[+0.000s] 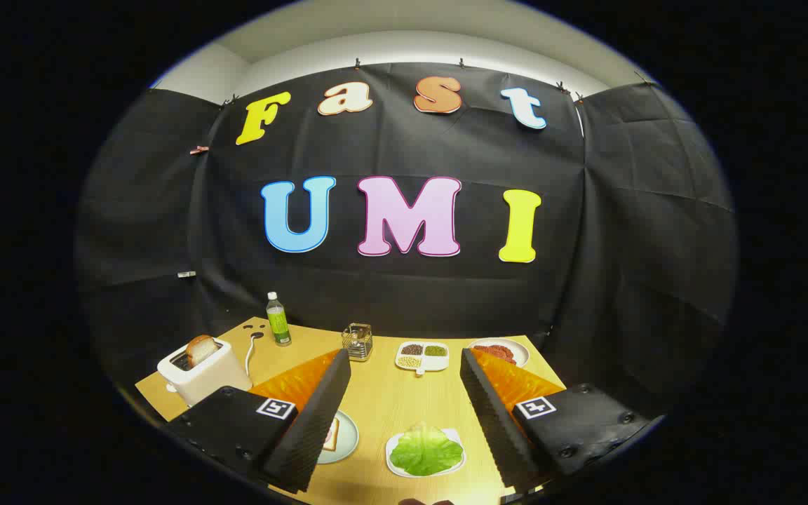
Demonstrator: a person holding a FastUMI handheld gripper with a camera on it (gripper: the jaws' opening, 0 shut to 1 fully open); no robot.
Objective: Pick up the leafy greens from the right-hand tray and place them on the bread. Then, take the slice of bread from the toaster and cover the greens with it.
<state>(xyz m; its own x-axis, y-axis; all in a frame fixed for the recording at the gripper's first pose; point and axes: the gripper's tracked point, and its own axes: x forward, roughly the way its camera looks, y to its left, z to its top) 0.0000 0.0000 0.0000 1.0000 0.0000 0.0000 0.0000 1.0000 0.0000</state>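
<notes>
My claw (404, 393) is wide open and holds nothing; the leafy greens (426, 449) lie between its fingers, low in the frame. The toaster (202, 372) with the slice of bread (200, 348) stands lower left on the desk (383, 400).

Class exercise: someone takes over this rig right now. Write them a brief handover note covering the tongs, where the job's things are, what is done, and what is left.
Tongs: open, holding nothing, raised above the table.
Leafy greens: on their tray, between the fingers, untouched.
Bread: on a plate beside the left finger, partly hidden.
Toaster: beyond the left finger, a slice sticking up from its slot.
Done: nothing yet.
Left: move greens onto the bread, then cover with the toaster slice.
</notes>
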